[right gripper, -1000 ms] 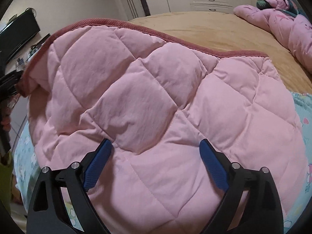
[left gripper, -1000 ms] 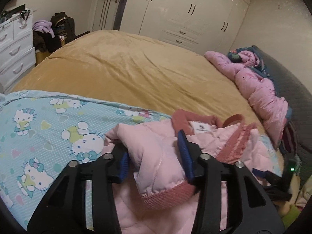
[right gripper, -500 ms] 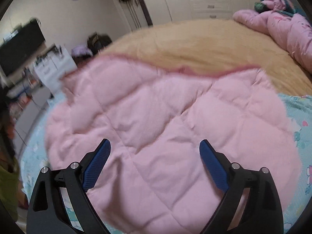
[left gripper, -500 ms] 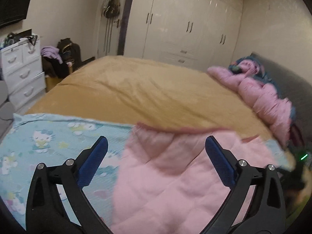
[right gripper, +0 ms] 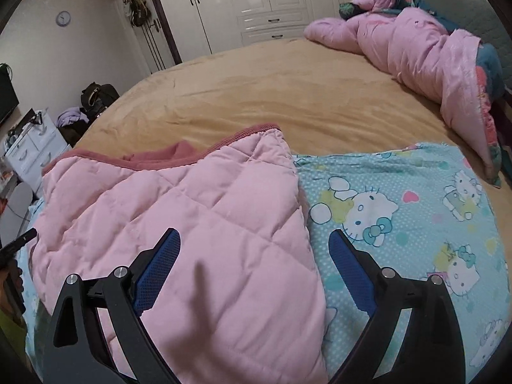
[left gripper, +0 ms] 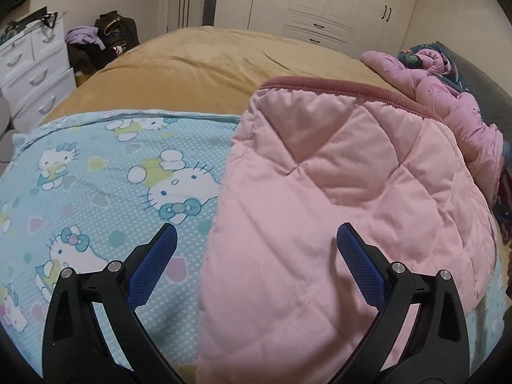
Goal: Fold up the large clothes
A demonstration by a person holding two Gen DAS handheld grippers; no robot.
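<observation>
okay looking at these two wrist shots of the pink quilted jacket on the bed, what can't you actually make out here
- Pink jacket: near end, left wrist view, cut off by the bottom edge and the left tongs.
- Sleeves and front: neither view shows them; the folded quilted panel covers them.
- Right wrist view: the jacket's left edge runs behind the right tongs.
- Cartoon-cat sheet: the part under the jacket is hidden.
- Wall clock: too small to read.

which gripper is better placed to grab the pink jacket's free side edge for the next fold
Right, probably. The pink quilted jacket's side edge runs between the open right gripper's fingers, over the Hello Kitty sheet. The open left gripper also straddles an edge, but its far finger sits further in over the padding.
</observation>
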